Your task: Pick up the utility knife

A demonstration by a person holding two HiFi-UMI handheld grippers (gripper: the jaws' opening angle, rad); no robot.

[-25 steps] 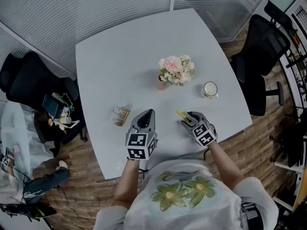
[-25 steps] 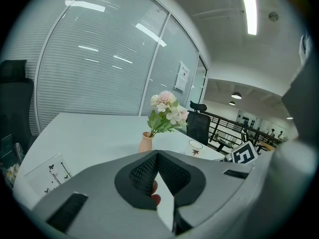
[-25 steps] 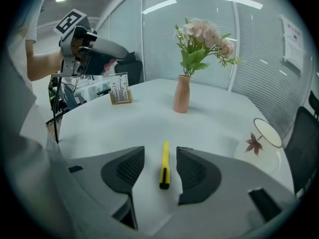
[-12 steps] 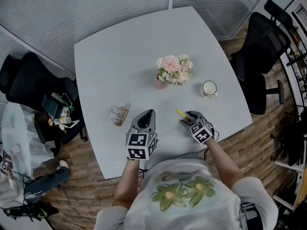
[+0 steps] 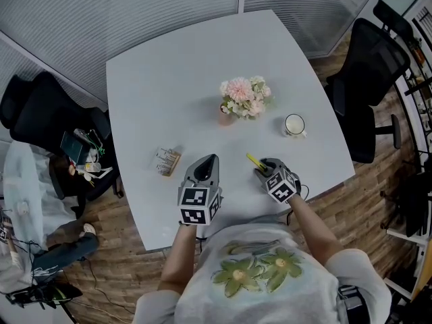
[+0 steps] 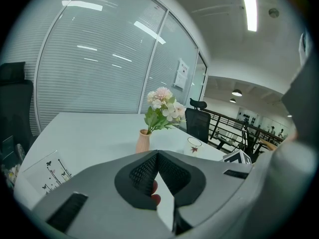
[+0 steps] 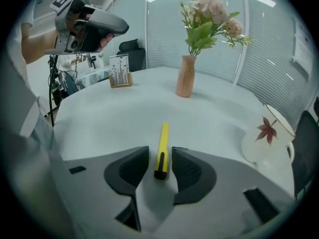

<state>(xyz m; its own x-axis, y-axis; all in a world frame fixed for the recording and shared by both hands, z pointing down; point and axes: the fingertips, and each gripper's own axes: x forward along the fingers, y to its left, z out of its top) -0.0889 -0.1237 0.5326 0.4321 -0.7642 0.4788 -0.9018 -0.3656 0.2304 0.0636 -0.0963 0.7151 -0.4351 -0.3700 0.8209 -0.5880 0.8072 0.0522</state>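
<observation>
White table (image 5: 155, 93) bears the knife (image 7: 162, 138); its end is straddled, not yet pinched, by the right gripper (image 7: 159, 158), jaws just closing; gripped endwise, it could be tipped out.

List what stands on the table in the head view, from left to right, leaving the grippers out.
card holder → vase of flowers → mug
</observation>
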